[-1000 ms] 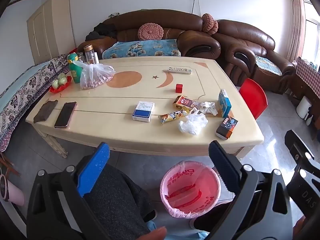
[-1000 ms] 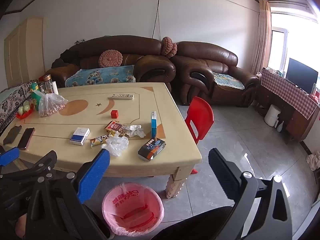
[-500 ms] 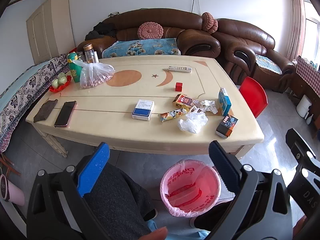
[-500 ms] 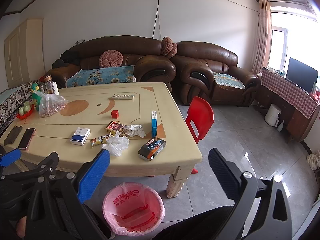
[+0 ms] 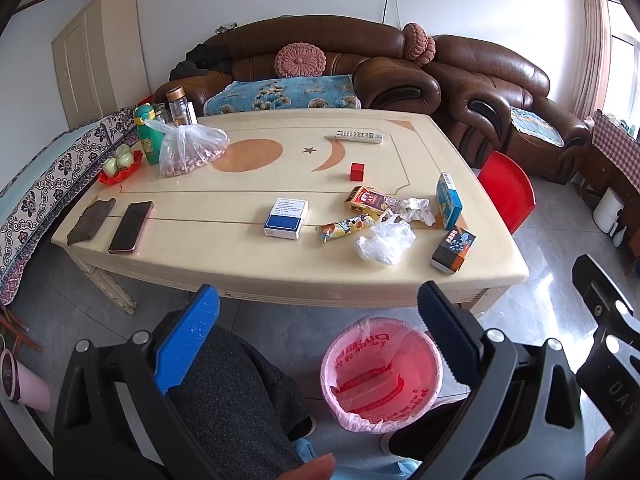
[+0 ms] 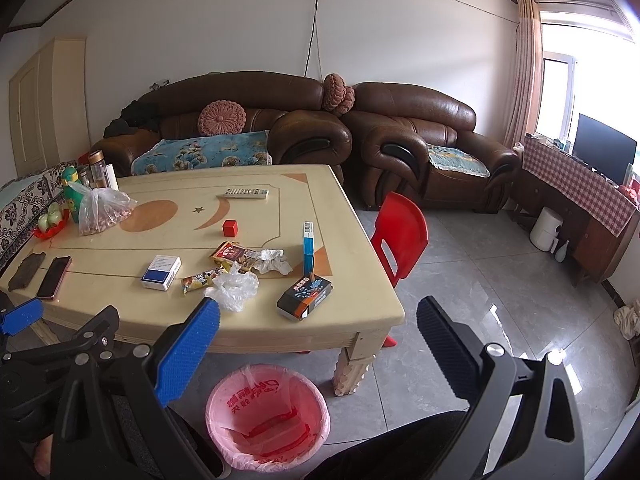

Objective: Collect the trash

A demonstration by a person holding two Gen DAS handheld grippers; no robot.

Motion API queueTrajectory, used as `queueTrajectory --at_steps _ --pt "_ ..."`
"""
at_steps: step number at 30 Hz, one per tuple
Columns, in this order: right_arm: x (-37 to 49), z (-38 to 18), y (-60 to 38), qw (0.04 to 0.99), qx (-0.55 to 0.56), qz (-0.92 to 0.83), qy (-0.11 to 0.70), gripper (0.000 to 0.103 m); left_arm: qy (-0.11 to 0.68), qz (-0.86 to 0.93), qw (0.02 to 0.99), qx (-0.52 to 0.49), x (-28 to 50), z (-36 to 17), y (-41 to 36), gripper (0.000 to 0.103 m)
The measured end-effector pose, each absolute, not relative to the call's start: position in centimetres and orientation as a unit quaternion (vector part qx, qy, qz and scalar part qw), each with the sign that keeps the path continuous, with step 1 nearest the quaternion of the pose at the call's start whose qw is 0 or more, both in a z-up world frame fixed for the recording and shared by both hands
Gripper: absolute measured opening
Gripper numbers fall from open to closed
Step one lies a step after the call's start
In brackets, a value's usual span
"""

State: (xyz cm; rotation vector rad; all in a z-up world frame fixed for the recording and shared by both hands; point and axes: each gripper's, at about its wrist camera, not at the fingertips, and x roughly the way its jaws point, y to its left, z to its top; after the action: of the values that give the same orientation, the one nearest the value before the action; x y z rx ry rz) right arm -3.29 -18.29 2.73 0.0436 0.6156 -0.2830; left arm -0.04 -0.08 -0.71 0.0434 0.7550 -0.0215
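Trash lies on the cream table near its right front: a crumpled clear plastic bag, a snack wrapper, a torn red-brown packet and a crumpled tissue. A bin with a pink liner stands on the floor in front of the table. My left gripper is open, held low before the table above the bin. My right gripper is open too, off the table's front right corner. Neither holds anything.
Also on the table: a blue-white box, a dark box, an upright blue box, a red cube, a remote, a phone, a bag of nuts, bottles. A red chair stands at the right. The person's knees lie below.
Both views have shifted only slightly; the table and bin sit a touch lower in the frames. Both grippers stay open and empty.
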Motion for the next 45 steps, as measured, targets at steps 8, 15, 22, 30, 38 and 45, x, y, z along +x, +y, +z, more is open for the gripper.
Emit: queueTrajectory --at_steps 8,15,22,30,38,45 --pt "-3.34 2.72 -18.25 0.943 0.021 -0.139 0.302 0.097 0.37 -0.013 0.929 0.018 -0.05 -0.8 0.09 0.097" --pt "-3.3 2.72 -18.34 0.943 0.022 -0.139 0.302 0.097 0.37 -0.013 0.929 0.02 -0.05 -0.8 0.07 0.097" --pt "-3.3 2.73 -18.36 0.943 0.022 -0.139 0.302 0.097 0.37 -0.013 0.929 0.02 -0.1 -0.81 0.14 0.097" --pt "-3.37 2.64 -18.28 0.943 0.021 -0.139 0.301 0.097 0.37 -0.014 0.929 0.02 -0.06 -0.79 0.14 0.097" --pt "-3.24 2.4 -18.03 0.943 0.02 -0.139 0.301 0.097 0.371 -0.013 0.928 0.021 -0.08 -0.61 0.24 0.097" --pt "-3.08 2.31 -18.14 0.942 0.019 -0.138 0.304 0.097 0.372 -0.002 0.928 0.017 0.17 -0.57 0.58 0.097"
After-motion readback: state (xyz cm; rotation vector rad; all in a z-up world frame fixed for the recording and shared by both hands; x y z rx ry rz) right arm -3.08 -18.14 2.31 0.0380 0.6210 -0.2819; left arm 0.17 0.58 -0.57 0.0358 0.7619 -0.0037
